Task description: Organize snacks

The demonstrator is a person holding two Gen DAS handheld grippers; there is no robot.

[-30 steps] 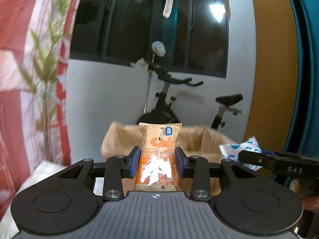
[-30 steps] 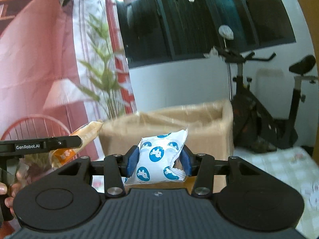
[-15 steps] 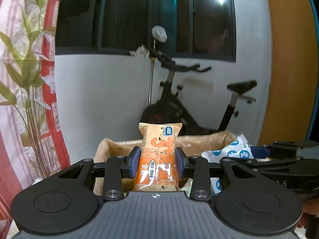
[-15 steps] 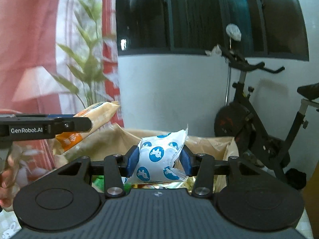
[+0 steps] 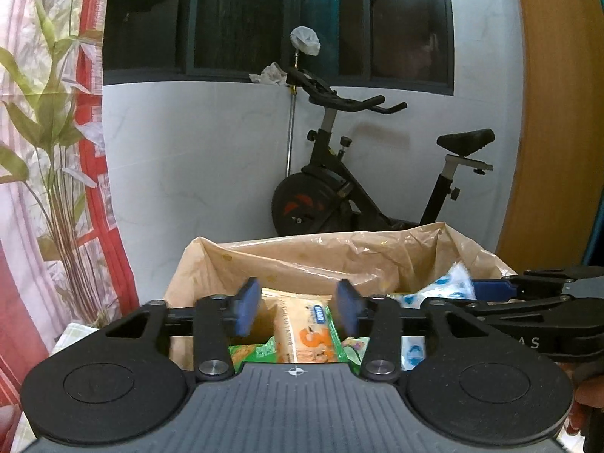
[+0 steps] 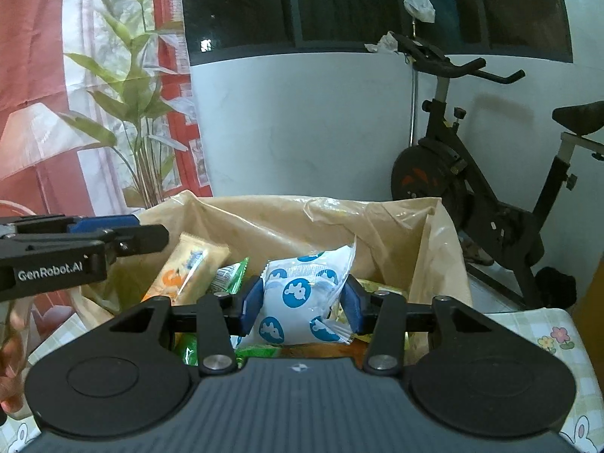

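Observation:
My left gripper (image 5: 298, 311) is open over a cardboard box lined with a tan plastic bag (image 5: 302, 256). The orange snack bar (image 5: 302, 336) lies loose in the box below its pads, on green packets. It also shows in the right wrist view (image 6: 185, 270). My right gripper (image 6: 300, 304) is shut on a white packet with blue dots (image 6: 302, 298), held over the same box (image 6: 339, 226). The left gripper (image 6: 105, 234) shows at the left of the right wrist view, and the right gripper (image 5: 490, 290) at the right of the left wrist view.
Green snack packets (image 6: 226, 271) lie in the box. An exercise bike (image 5: 351, 188) stands behind the box against a white wall. A curtain with a plant print (image 5: 49, 151) hangs at the left. A checked tablecloth (image 6: 543, 339) lies under the box.
My left gripper has opened and the orange bar has dropped into the box. Both grippers have moved forward over the box. The right gripper still holds the blue-dotted packet.

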